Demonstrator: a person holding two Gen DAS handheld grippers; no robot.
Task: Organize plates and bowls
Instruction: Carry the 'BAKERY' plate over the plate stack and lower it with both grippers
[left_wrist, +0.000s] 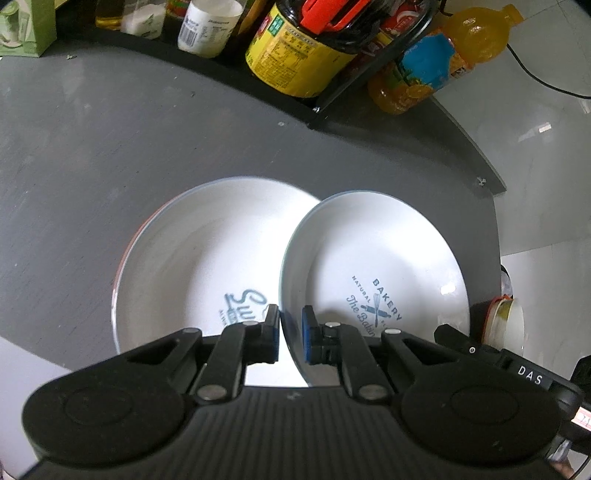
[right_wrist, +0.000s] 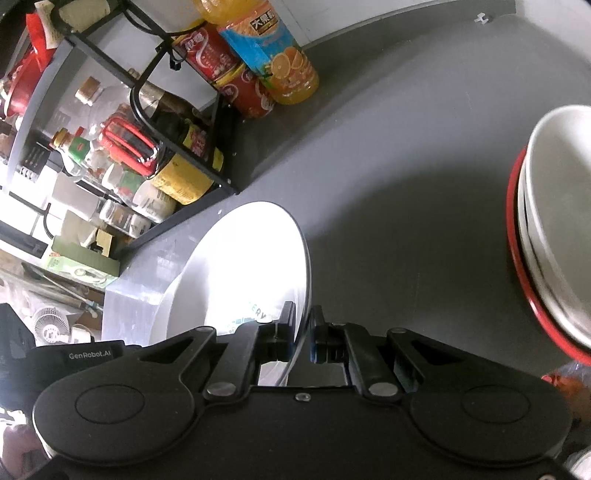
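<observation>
Left claw (left_wrist: 290, 332) hides the bakery plate's (left_wrist: 373, 258) near rim.

Left wrist view: looks down and forward from close above the grey bench (left_wrist: 110, 147), over the left tool (left_wrist: 290, 334). Right wrist view: rolled sideways, low and close over the right tool (right_wrist: 303, 334). Both views share the bench, the condiment rack (left_wrist: 332, 88) (right_wrist: 184, 155) and the orange juice bottle (left_wrist: 443, 59) (right_wrist: 277, 55).
</observation>
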